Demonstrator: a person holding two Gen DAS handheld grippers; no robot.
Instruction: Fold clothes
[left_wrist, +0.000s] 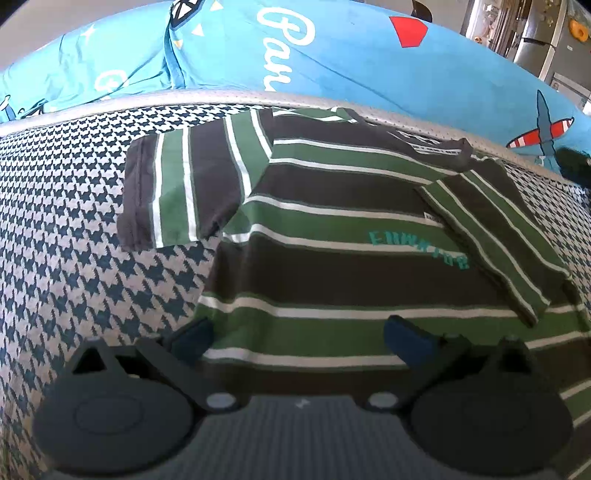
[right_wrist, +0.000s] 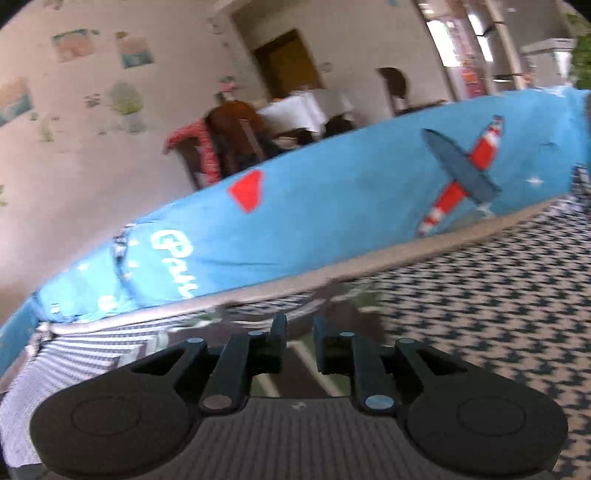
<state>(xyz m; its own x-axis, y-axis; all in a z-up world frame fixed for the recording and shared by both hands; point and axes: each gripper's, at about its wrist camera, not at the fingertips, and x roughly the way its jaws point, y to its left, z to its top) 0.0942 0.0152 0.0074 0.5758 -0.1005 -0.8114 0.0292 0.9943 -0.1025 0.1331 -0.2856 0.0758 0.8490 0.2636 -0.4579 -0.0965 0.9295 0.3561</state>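
Note:
A T-shirt (left_wrist: 332, 266) striped in green, dark brown and white lies flat on a houndstooth bed cover (left_wrist: 74, 240). One sleeve (left_wrist: 177, 188) is spread out to the left. The other sleeve (left_wrist: 491, 229) is folded in over the chest, beside teal lettering. My left gripper (left_wrist: 299, 334) hovers open just above the hem, fingers wide apart, nothing between them. In the blurred right wrist view, my right gripper (right_wrist: 300, 332) has its fingers a narrow gap apart with nothing pinched. It sits low over the shirt (right_wrist: 351, 314) near the cover's back edge.
A long blue cushion (left_wrist: 369, 66) printed with planes and white script runs along the back of the bed cover (right_wrist: 498, 295) and is also in the right wrist view (right_wrist: 332, 206). Behind it stand chairs (right_wrist: 236, 136), a white-clothed table and a fridge (left_wrist: 546, 40).

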